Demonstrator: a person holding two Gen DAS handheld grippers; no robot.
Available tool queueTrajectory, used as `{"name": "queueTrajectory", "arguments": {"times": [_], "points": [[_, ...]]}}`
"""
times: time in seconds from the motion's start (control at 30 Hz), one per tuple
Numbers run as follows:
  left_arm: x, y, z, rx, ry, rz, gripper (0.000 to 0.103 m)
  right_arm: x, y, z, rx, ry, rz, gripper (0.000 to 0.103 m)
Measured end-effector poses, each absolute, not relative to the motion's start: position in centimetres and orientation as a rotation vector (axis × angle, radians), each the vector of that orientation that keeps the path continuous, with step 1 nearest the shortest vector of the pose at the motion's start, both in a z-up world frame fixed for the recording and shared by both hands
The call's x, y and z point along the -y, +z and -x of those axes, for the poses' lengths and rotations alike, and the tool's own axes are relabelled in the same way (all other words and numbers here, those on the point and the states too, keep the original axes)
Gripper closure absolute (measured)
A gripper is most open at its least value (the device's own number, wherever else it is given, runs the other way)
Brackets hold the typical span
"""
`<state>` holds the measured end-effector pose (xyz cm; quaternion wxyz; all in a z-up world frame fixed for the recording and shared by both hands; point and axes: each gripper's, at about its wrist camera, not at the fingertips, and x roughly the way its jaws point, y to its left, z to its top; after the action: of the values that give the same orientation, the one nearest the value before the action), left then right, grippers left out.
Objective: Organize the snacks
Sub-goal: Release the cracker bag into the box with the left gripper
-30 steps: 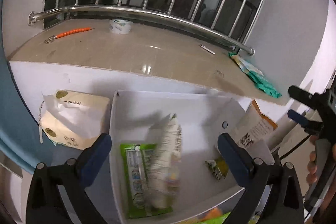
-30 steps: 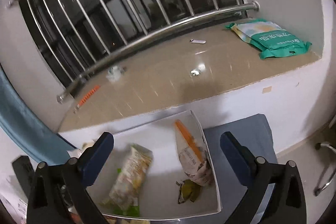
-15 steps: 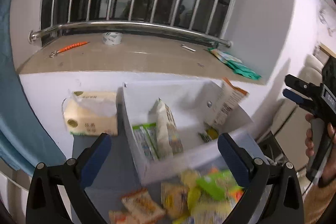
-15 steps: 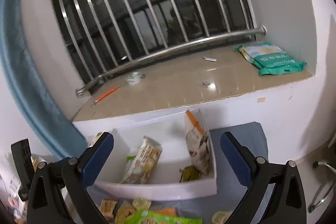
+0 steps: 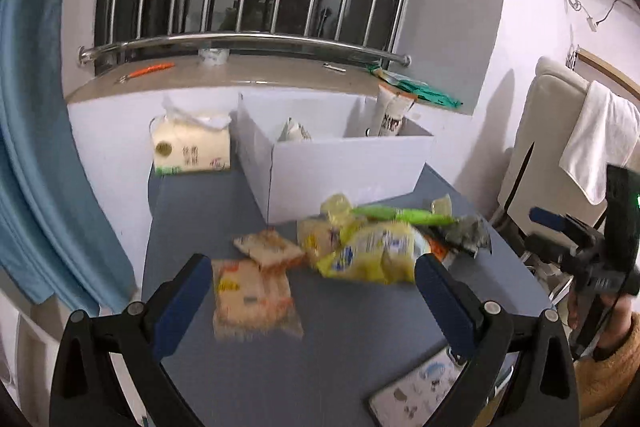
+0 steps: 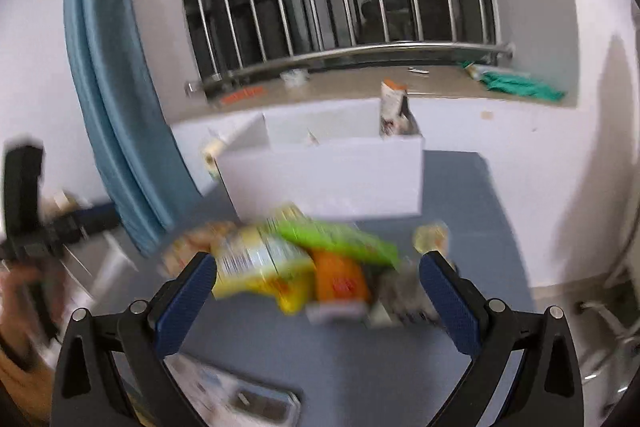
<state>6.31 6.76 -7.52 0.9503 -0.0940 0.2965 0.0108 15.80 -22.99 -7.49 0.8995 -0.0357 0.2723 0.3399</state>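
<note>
While both tools hang above the blue-grey table (image 5: 224, 203), each has its jaws spread wide with nothing between them. Left gripper (image 5: 312, 291): its blue-padded fingers (image 5: 182, 301) frame a blurred orange-and-cream snack packet (image 5: 254, 297) lying flat on the table. Just beyond, a second biscuit packet (image 5: 270, 247) touches a yellow bag (image 5: 370, 253). A green packet (image 5: 400, 215) lies behind the yellow bag, with a dark crumpled wrapper (image 5: 468, 233) to its right. Right gripper (image 6: 318, 291): the same heap of snacks sits between and ahead of its fingers, heavily blurred; an orange packet (image 6: 340, 281) shows beside the yellow bag. Behind the heap stands a white open box (image 5: 348, 167), holding a pale packet (image 5: 294, 131) and an upright orange-topped packet (image 5: 390, 115) at its far right corner. A tissue pack (image 5: 192, 147) rests left of the box against the wall. A phone (image 5: 416, 391) lies at the table's near edge. A person's hand (image 5: 604, 315) grips the right tool.
</note>
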Motion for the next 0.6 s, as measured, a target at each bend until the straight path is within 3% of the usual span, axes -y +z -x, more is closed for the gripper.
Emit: {"name": "queueTrajectory", "arguments": {"times": [0.3,0.6], "points": [[-5.3,-8.3,-3.9,-0.596,0.005,0.198,0.0,22.7,-8.9,-14.2,-0.525,0.607,0.232,0.0],[-4.5,-9.3,-3.3,-0.625,-0.017,0.179,0.0,18.6,-10.5,-18.6,-0.544,0.579,0.456,0.0]]}}
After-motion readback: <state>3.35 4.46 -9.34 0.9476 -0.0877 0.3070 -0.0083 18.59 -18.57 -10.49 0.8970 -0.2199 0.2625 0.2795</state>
